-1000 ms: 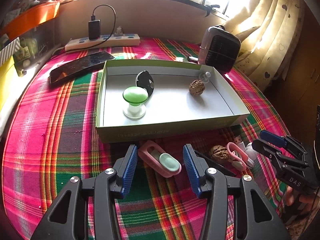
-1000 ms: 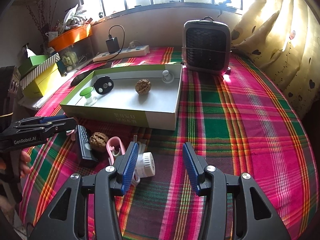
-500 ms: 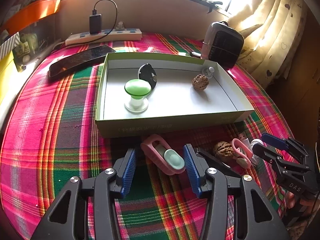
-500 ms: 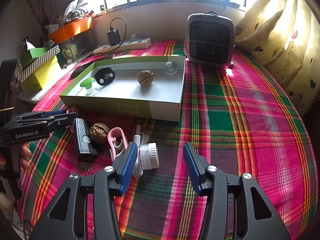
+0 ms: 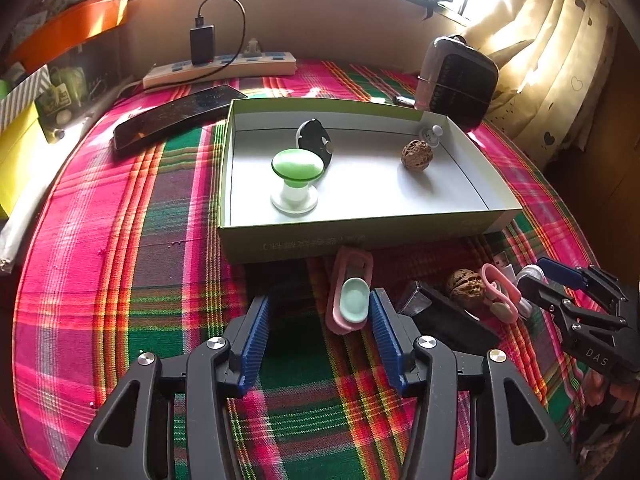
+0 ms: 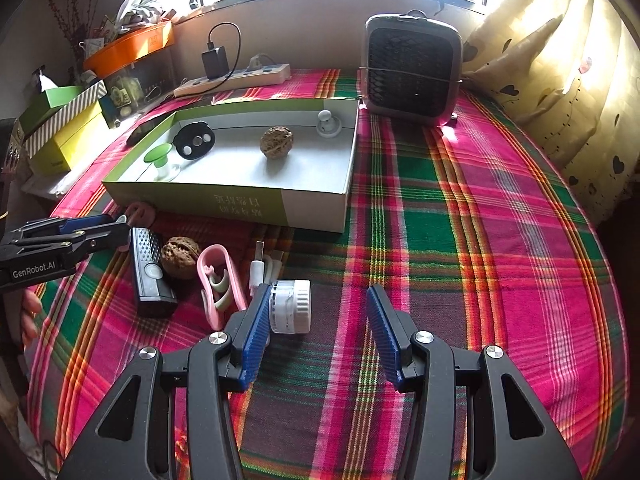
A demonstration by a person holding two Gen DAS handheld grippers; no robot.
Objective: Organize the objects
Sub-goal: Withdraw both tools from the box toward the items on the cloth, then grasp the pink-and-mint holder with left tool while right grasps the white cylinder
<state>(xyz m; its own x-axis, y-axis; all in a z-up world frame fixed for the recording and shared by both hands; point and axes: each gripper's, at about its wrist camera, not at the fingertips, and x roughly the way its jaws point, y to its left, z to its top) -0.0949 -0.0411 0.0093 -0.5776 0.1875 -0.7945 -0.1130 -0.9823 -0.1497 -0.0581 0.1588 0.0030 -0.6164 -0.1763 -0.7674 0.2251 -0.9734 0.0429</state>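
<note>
- Left gripper [image 5: 320, 324]: jaws spread and have just been opening further. The pink clip with a mint pad [image 5: 349, 295] lies between them on the plaid cloth [image 5: 120, 240], close against the right-hand jaw's tip; whether it touches cannot be told. Nothing is gripped.
- The clip's far end lies just short of the front wall of the green-and-white box [image 5: 360, 236].
- Right gripper [image 6: 318, 320]: jaws spread, pinching nothing. The white jar [image 6: 289, 306] lies on its side between them, against the left-hand jaw, with a clear gap to the other jaw.
- Loose items on the cloth left of the jar, in the right wrist view: a pink looped clip [image 6: 218, 284], a walnut [image 6: 180, 252], a black rectangular device [image 6: 150, 272] and a white USB plug [image 6: 258, 268].
- Inside the box: a green-topped knob [image 5: 297, 176], a black disc [image 5: 314, 145], a second walnut [image 5: 417, 154] and a small white knob [image 5: 432, 136] in the far right corner.
- Behind the box: a small heater [image 6: 412, 70], a power strip [image 5: 220, 70] with a charger plugged in, and a dark phone [image 5: 176, 116] lying flat.
- A person's fingers [image 6: 30, 316] show under the left gripper in the right wrist view.
</note>
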